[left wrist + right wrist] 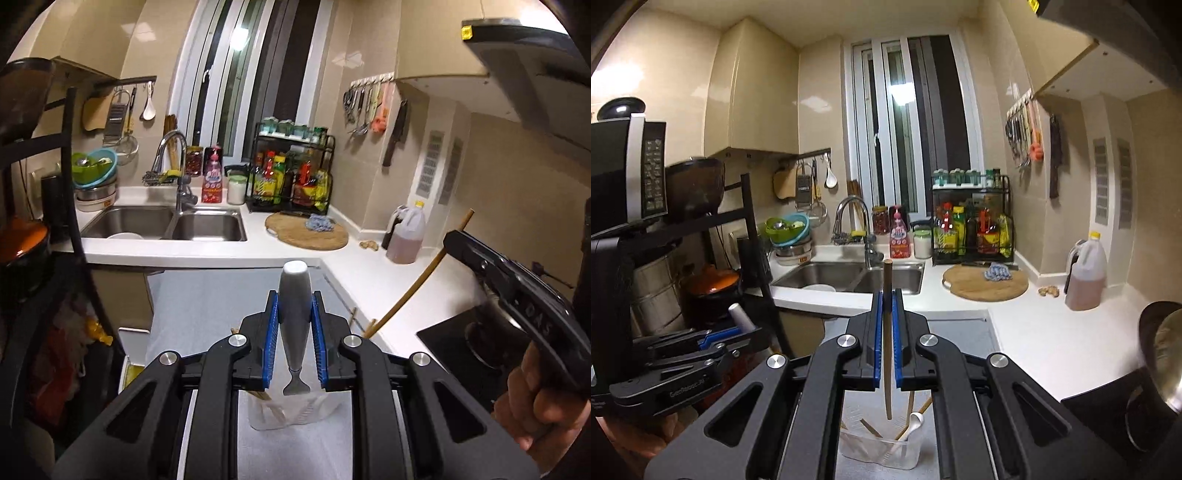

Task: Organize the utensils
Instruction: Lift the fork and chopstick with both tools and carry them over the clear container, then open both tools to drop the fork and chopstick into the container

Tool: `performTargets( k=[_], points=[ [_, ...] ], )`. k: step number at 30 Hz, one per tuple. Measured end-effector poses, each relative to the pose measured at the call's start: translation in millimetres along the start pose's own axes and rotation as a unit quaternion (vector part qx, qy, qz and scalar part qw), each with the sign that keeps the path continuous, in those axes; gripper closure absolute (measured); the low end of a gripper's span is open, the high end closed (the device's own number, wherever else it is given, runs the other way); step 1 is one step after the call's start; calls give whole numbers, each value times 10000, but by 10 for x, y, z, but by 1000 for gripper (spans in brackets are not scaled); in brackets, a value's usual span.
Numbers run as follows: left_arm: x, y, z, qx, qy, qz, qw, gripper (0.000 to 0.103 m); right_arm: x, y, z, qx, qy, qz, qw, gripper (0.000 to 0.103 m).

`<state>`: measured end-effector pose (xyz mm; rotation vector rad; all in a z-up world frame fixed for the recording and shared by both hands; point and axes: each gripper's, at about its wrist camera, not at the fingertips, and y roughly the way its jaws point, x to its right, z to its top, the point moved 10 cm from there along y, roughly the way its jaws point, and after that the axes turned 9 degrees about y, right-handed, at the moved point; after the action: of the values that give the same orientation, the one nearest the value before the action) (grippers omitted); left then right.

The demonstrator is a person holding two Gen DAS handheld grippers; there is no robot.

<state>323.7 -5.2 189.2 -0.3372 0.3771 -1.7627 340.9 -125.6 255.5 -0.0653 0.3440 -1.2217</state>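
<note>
Each claw [294, 332] [887, 339] is matte black with ribbed blue pads [272, 334], silver pivot screws and white lettering; bare-skinned hand [532, 402]

Kitchen surfaces by the steel sink

Beside the brushed-metal sink [849, 277], the countertop [1034, 332] looked glossy white; right of the sink lay a rough wooden board [986, 286]. Nearer than the sink, the container [882, 450] was clear plastic, the stick [887, 354] matt wood.
</note>
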Motion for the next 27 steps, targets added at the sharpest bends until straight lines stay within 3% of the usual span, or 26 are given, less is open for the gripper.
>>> performTargets(
  k=[6,12,19,23,27],
  points=[
    [-67,583,-336,-546,38,62,9985,86,188,354,-426,-410,77,-82,9991,98],
    [-89,784,-618,-817,27,9,9967,85,315,491,-795,-753,178,-132,9969,98],
    [-25,651,-587,-647,154,7,9978,84,330,536,-1038,-1109,148,-240,9934,92],
    [-23,474,-502,-481,82,-2,9988,84,363,438,-1028,-1090,159,-338,9933,77],
    [-52,198,-439,-246,18,95,9997,68,330,317,-972,-1007,18,-383,9942,72]
  ],
)
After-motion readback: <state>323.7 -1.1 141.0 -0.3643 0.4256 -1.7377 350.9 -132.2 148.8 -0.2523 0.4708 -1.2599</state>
